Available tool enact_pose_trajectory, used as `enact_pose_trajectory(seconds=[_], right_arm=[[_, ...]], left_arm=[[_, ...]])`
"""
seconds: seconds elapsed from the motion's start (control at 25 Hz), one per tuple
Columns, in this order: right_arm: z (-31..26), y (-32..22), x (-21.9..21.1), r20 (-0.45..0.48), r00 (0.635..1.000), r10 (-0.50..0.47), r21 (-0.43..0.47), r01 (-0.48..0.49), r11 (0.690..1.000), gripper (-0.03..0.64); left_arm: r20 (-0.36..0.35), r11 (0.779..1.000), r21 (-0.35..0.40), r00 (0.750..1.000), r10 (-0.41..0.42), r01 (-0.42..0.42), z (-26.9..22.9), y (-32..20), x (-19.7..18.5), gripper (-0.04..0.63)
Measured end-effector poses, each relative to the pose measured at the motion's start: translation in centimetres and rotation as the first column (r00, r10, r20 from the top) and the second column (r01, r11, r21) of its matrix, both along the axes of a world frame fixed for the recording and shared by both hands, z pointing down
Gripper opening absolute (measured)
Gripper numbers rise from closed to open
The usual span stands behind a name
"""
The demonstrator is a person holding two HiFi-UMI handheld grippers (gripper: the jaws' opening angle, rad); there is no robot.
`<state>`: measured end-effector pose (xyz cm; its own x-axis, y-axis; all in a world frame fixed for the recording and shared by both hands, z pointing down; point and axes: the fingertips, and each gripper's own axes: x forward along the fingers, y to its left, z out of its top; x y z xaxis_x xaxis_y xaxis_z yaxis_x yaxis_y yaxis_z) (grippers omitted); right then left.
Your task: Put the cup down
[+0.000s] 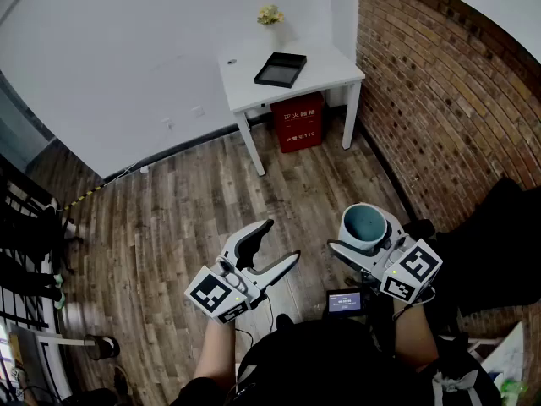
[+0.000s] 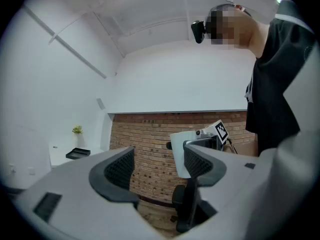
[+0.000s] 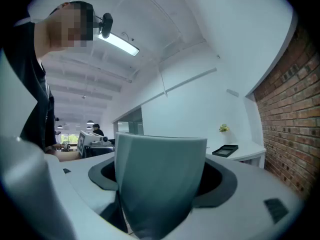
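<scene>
The right gripper (image 1: 365, 245) jaws grip the upright cup (image 1: 364, 225), well short of the tabletop (image 1: 330, 68); the left gripper (image 1: 272, 245) jaws stand open and empty.

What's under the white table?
A red box with white writing sits under the white table, between its legs. The box covers anything behind it, so that part can't be seen.

Pretty plain room: dark wood-plank floor (image 1: 169, 201), white wall (image 1: 127, 57) at the back, bare brick wall (image 1: 448, 100) on the right. In the corner sits a white surface (image 1: 330, 68) with a black tray (image 1: 281, 68) and a small yellow-flowered plant (image 1: 270, 13) on it, and a red box (image 1: 301, 121) tucked underneath. A strip light (image 3: 120, 43) glows on the ceiling.
</scene>
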<state>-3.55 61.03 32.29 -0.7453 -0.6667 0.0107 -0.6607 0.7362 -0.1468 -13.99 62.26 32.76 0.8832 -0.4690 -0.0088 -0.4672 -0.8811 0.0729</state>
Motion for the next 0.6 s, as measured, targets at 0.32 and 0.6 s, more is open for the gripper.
enact_pose_trajectory(seconds=[0.32, 0.6], right_arm=[[0.0, -0.7, -0.2, 0.002, 1.0, -0.008, 0.002, 0.008, 1.0, 0.403], [0.2, -2.7, -0.1, 0.014, 0.999, -0.043, -0.009, 0.043, 0.999, 0.403]], left_arm=[[-0.002, 1.0, 0.002, 1.0, -0.008, 0.008, 0.2, -0.6, -0.1, 0.318], [-0.002, 0.999, -0.01, 1.0, -0.03, 0.03, 0.6, -2.5, 0.2, 0.314]])
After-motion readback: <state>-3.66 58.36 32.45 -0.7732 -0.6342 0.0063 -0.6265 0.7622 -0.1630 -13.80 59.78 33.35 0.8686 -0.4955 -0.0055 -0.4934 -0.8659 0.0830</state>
